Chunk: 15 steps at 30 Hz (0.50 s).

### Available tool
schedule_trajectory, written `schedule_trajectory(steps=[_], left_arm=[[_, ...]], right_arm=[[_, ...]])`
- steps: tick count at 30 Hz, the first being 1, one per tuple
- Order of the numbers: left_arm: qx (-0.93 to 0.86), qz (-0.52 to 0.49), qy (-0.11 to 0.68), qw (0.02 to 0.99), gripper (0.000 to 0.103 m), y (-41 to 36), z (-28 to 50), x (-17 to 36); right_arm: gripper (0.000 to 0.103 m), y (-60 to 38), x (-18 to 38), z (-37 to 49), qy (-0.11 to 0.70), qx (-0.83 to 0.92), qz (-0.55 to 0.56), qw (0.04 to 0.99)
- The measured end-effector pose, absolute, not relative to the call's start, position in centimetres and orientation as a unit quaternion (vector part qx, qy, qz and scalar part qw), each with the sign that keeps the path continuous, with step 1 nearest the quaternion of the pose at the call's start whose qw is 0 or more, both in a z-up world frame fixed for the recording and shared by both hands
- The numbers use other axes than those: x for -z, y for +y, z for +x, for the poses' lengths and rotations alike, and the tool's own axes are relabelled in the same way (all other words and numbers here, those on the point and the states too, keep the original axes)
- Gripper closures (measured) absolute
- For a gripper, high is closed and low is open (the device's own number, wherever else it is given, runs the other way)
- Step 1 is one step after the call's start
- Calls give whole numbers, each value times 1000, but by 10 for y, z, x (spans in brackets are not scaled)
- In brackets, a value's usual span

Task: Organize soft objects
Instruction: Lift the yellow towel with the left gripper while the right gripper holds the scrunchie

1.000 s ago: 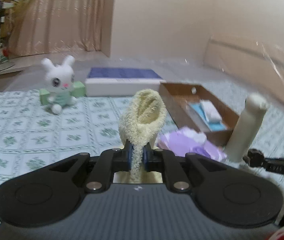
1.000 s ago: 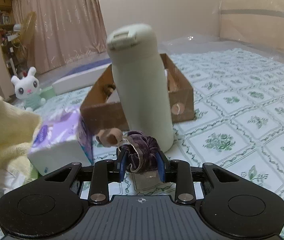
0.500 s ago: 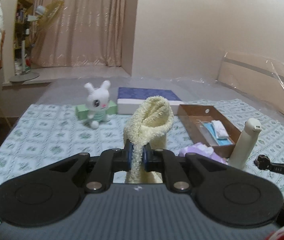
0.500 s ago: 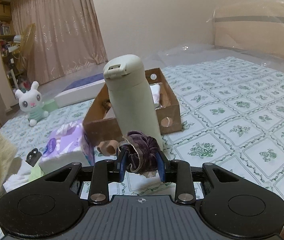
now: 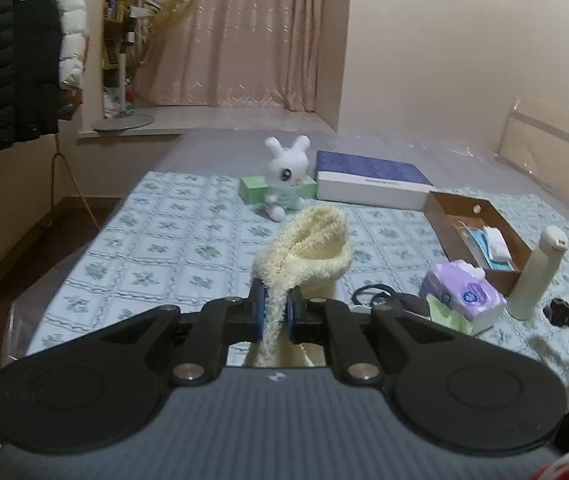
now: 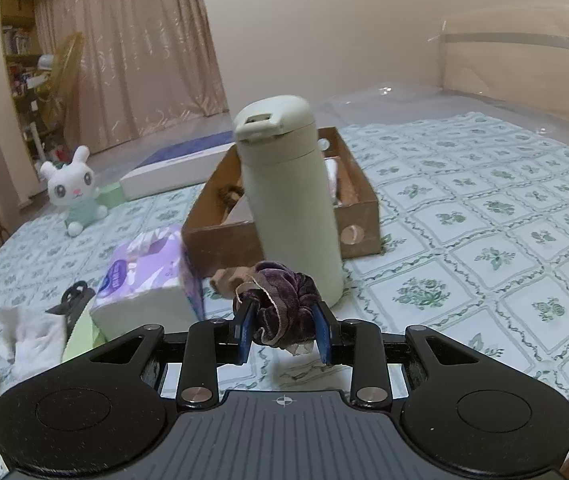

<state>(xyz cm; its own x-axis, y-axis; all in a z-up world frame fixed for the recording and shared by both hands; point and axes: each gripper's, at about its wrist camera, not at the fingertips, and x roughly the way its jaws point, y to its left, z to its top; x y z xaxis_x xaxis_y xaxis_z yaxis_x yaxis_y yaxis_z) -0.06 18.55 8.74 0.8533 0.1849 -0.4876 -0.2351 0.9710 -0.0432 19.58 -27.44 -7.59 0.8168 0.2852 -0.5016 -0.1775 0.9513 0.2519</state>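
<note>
Left hand-held gripper [image 5: 274,314] clamped on yellow fuzzy sock [image 5: 308,248]; right hand-held gripper [image 6: 283,330] clamped on purple velvet scrunchie [image 6: 284,300], bottle [image 6: 288,200] just beyond.

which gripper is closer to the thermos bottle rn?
Right. The right gripper, shut on the purple scrunchie, sits directly before the thermos bottle. The left gripper, clamping the yellow towel, is off to the bottle's left.
</note>
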Motion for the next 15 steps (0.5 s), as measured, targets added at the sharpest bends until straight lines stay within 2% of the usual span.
schedule_trajectory(steps=[5, 10, 15], left_arm=[[-84, -66, 266, 958, 94, 185, 2, -76], [-19, -129, 333, 934, 93, 171, 27, -22], [-52, -110, 398, 910, 90, 170, 41, 29]], right_arm=[[71, -262, 80, 195, 286, -136, 91, 944], [71, -251, 79, 191, 291, -159, 82, 940], [71, -239, 79, 185, 294, -181, 69, 936]])
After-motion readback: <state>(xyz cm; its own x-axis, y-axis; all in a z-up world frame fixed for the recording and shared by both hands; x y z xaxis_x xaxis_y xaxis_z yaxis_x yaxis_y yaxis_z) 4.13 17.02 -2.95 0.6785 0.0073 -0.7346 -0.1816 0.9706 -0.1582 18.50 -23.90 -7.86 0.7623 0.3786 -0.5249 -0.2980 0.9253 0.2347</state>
